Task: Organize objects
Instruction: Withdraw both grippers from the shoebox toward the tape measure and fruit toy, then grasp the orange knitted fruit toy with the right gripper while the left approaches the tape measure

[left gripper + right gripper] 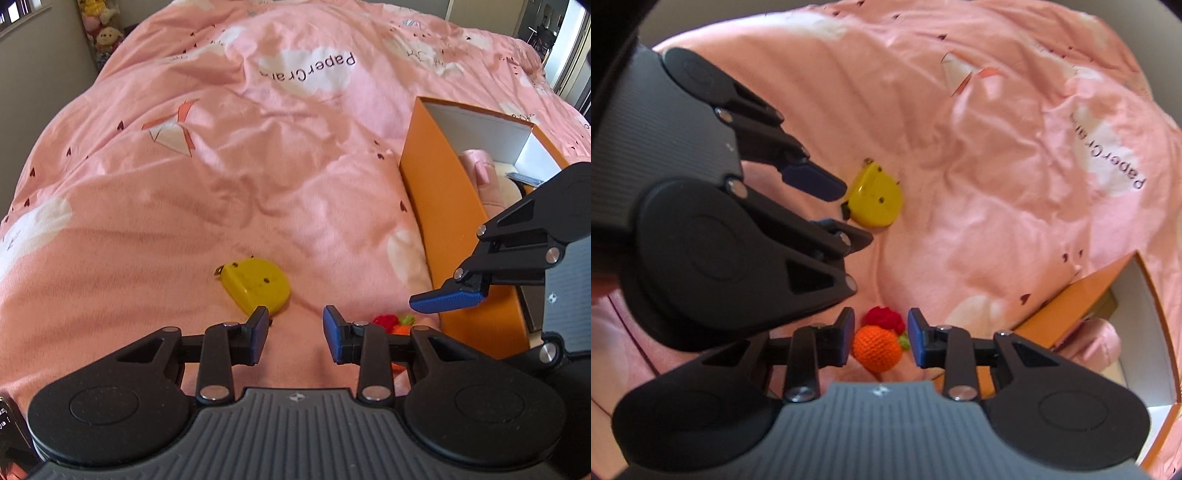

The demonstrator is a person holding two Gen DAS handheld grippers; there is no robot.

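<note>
The left gripper [295, 334] hovers low over the pink bedspread [229, 166], fingers spread and empty, just short of the yellow tape measure [256, 286]. Beside the tape measure, toward the orange box [436, 206], the right gripper [881, 338] tilts down with its fingers parted around the crocheted orange ball [877, 349], not clamping it; a red crocheted piece [884, 317] touches the ball.
</note>
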